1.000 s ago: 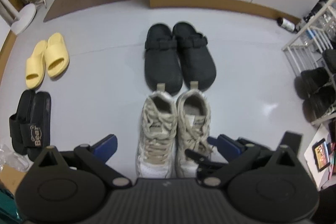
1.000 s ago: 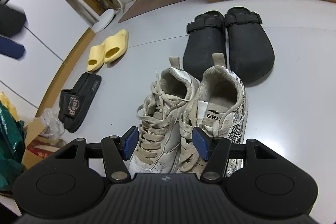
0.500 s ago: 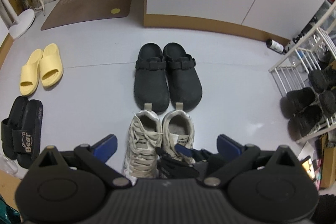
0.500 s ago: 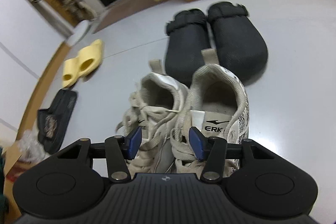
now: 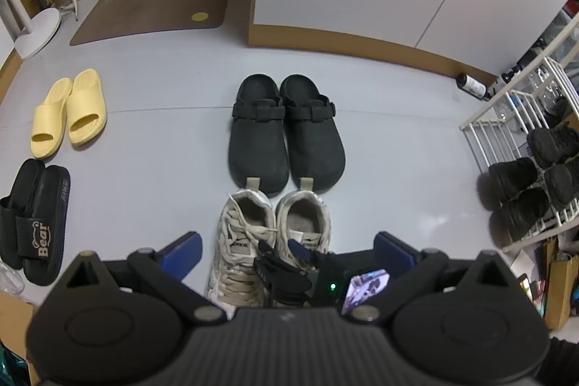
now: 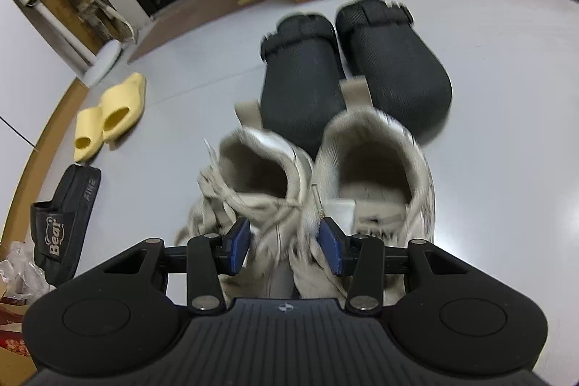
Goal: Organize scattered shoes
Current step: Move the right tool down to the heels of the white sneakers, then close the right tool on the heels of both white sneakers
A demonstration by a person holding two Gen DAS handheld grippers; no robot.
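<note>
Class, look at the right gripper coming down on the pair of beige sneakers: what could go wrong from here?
1. The right gripper is closing across the inner walls of both beige sneakers; it may catch only loose laces and slip.
2. The sneakers' heel tabs sit right at the black clogs, so dragging could knock that pair askew.
3. The left gripper hangs open nearby; the two could collide.

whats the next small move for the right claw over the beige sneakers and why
Probably finish closing. The right claw is closing low over the beige sneakers, its pads bracketing the two touching inner sides, which would let it lift both at once. Whether the pads press yet is unclear. The left claw hangs open above, holding nothing.
</note>
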